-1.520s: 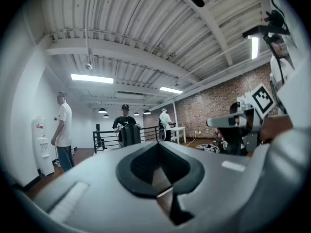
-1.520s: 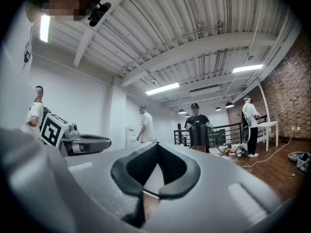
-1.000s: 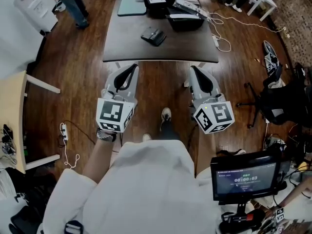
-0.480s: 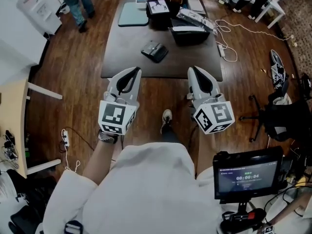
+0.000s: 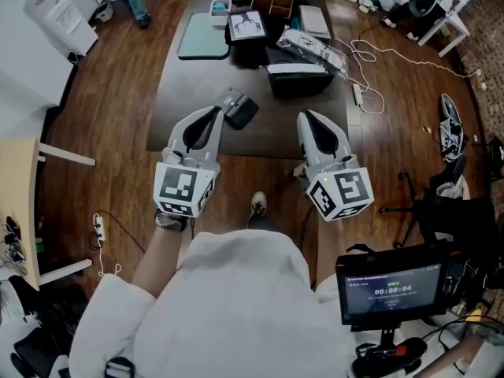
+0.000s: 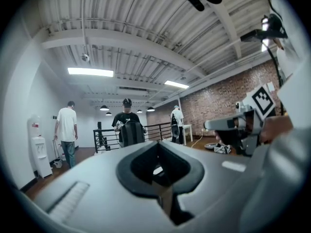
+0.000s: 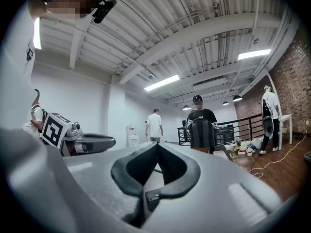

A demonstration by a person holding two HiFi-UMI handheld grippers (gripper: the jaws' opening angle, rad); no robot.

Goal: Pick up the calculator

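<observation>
In the head view the calculator [image 5: 239, 109], a dark flat slab with a lighter grey end, lies near the front edge of the dark table [image 5: 189, 85]. My left gripper [image 5: 216, 113] is shut and empty, held level, its tip just left of the calculator and close to it. About a hand's width to the right, my right gripper [image 5: 303, 117] reaches over the table's front edge, also shut and empty. Both gripper views look level across the room, over the closed left gripper [image 6: 156, 147] and right gripper [image 7: 156, 145]; the calculator is not in them.
Black trays and boxes [image 5: 298, 77] with papers crowd the table's far half, beside a teal pad [image 5: 198, 36]. A white cable [image 5: 370, 61] trails on the wooden floor at right, near an office chair [image 5: 453, 183]. A monitor [image 5: 390, 286] stands at lower right. People [image 6: 127, 127] stand farther off.
Both grippers have moved forward together, from over the floor in front of the table to its front edge. The left tip now lies beside the calculator. The jaws stayed shut.
</observation>
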